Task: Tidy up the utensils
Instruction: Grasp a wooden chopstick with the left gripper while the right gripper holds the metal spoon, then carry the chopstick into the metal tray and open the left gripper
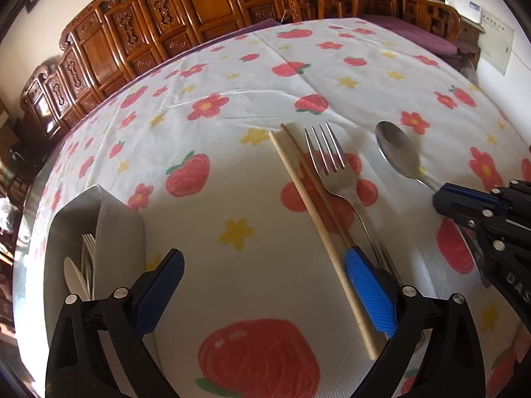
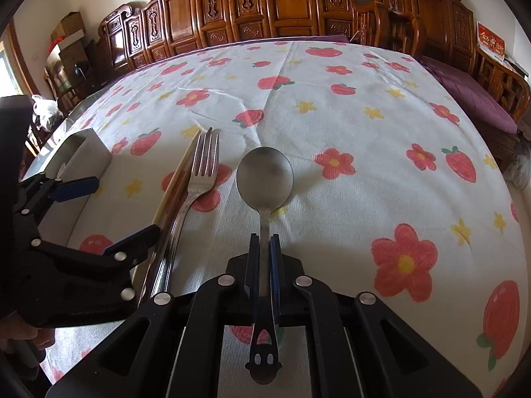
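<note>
HIDDEN: fork (image 1: pixel 335 172) handle end behind left tool (image 1: pixel 265 285) finger | LEFT: open, astride chopsticks (image 1: pixel 308 205) at 12 o'clock | RIGHT: right tool (image 2: pixel 264 252) clamps spoon (image 2: pixel 265 174) handle, bowl at 12 o'clock on surface (image 2: pixel 365 106)

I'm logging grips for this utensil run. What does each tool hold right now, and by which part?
The right tool is shut on the spoon, gripping the handle just below the bowl. The left tool is open and holds nothing.

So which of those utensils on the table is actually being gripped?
The spoon: the right gripper's jaws pinch its handle. The fork and chopsticks lie free.
</note>
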Demonstrator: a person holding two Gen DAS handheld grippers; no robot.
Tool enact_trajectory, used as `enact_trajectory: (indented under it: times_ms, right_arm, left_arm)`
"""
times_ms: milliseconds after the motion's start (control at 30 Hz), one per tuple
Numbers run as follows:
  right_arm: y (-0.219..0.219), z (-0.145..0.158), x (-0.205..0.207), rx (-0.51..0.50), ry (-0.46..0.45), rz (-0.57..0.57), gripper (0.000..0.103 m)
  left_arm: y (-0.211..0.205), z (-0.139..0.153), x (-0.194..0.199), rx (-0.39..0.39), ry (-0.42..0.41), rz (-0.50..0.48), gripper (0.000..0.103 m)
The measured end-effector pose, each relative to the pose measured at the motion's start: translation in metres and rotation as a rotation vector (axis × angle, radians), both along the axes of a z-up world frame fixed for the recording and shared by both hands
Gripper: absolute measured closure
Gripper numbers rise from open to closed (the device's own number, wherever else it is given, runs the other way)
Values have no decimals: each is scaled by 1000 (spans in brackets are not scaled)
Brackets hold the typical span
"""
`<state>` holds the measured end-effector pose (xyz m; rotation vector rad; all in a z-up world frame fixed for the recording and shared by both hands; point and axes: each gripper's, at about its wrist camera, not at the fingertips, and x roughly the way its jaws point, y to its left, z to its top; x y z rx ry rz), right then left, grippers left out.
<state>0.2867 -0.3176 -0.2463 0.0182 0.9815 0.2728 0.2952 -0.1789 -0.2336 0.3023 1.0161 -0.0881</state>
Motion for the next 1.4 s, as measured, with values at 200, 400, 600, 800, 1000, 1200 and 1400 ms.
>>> enact_trajectory:
  times_ms: [200, 400, 600, 800, 1000, 1200, 1400]
  right_arm:
    - [1, 2, -1, 0, -3, 1, 96]
    - [3, 1, 1, -14, -5, 5, 96]
    - [6, 0, 2, -41, -9, 9, 96]
    - [7, 0, 1, -52, -14, 10, 96]
    - [8, 2, -2, -56, -18, 11, 96]
    - [11, 4, -8, -79, -27, 8, 96]
    - [13, 3, -12, -92, -27, 10, 96]
  left_arm:
    - [8, 2, 6, -88, 32, 14, 35]
    - [5, 4, -1, -116, 46, -23, 80]
    - [8, 4, -6, -109, 54, -46, 99]
    - [22, 17, -19, -131, 34, -53, 99]
    - [34, 39, -32, -128, -12, -57, 99]
    - [50, 62, -47, -138, -55, -50, 99]
    - [66, 80, -59, -152, -88, -42, 99]
